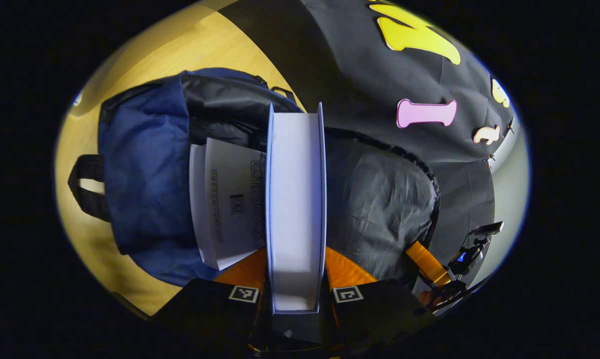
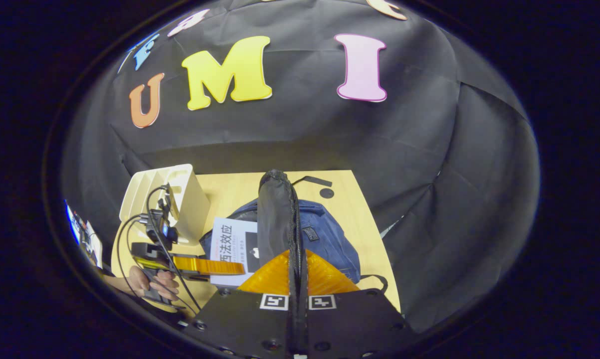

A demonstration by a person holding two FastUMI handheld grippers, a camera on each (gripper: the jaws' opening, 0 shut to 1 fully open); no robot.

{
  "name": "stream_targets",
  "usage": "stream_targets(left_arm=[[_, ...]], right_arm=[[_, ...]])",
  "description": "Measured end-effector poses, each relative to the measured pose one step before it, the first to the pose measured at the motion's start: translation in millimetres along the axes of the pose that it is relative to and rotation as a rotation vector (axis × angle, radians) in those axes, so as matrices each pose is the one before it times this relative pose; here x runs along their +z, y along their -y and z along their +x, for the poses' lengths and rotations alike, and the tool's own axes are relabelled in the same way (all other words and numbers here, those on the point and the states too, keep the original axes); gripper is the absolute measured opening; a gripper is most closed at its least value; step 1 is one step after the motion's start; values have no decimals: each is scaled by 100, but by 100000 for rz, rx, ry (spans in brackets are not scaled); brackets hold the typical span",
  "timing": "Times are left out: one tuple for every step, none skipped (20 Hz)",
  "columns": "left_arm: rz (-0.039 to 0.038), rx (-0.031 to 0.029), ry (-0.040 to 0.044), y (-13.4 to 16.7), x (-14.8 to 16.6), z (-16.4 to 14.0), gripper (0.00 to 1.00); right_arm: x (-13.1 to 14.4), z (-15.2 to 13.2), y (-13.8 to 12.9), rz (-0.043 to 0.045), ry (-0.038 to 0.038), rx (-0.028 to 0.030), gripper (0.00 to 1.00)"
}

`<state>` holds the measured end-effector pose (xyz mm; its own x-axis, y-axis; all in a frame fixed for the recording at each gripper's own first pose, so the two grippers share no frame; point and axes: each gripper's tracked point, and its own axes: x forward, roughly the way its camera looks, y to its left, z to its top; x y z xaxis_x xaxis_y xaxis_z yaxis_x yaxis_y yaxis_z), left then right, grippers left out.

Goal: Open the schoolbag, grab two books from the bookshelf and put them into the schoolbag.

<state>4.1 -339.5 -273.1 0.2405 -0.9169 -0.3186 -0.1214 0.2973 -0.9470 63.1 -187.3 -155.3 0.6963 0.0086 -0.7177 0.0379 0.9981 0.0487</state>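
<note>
The blue schoolbag (image 1: 145,169) lies open on the wooden table, its black lining (image 1: 379,199) spread wide. One white book (image 1: 225,199) sits inside the opening. My left gripper (image 1: 296,254) is shut on a second book (image 1: 295,199), held edge-on over the bag's mouth. In the right gripper view the right gripper (image 2: 298,257) is shut on the bag's black zipper flap (image 2: 276,219), lifting it above the schoolbag (image 2: 329,234). To its left are the book (image 2: 232,242), the left gripper (image 2: 215,266) and the hand (image 2: 150,281) holding it. The right gripper (image 1: 427,264) also shows at the flap's edge.
A white bookshelf (image 2: 165,199) stands on the table (image 2: 349,209) to the left of the bag, behind the left gripper. The bag's black carry handle (image 1: 85,187) points to the table's edge. Black booth cloth closes off the back and right side.
</note>
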Motion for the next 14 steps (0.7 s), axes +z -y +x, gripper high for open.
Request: stream_targets(left_arm=[[-845, -1400, -637, 30, -170, 936, 40], [-1021, -1399, -727, -127, -191, 755, 40], [-1620, -1008, -404, -185, -65, 769, 40], [-1195, -697, -13, -133, 81, 228, 40], [-947, -499, -90, -149, -14, 278, 40], [-2885, -514, -1173, -176, 117, 729, 41], [-346, 321, -952, -150, 89, 167, 35], [698, 456, -1591, -22, -78, 157, 41], [402, 86, -600, 20, 4, -43, 42], [677, 1910, 37, -368, 113, -22, 43], [1326, 2068, -2069, -890, -104, 403, 50], [561, 5537, -2782, -1131, -119, -55, 70], [-2149, 1757, -1786, -317, 29, 34, 63], [-1352, 902, 357, -5, 119, -213, 66]], right_arm=[[68, 50, 59, -201, -120, 103, 0], [224, 85, -110, -232, 90, 316, 0], [108, 102, -137, -407, -17, 551, 0], [77, 43, -54, -351, 73, 137, 0], [63, 41, -118, -375, -110, 227, 0], [68, 192, -299, -443, -255, 647, 0], [-58, 48, 14, -44, -228, 151, 0], [-35, 49, -34, -19, -152, 53, 0], [21, 63, -26, -24, -19, -77, 0], [19, 79, -13, 139, -198, 84, 0], [-212, 251, -208, 75, -720, 239, 0], [-151, 104, -305, -601, -487, 245, 0], [56, 154, -182, 5, -397, 365, 0], [-28, 23, -4, -81, 100, -87, 0]])
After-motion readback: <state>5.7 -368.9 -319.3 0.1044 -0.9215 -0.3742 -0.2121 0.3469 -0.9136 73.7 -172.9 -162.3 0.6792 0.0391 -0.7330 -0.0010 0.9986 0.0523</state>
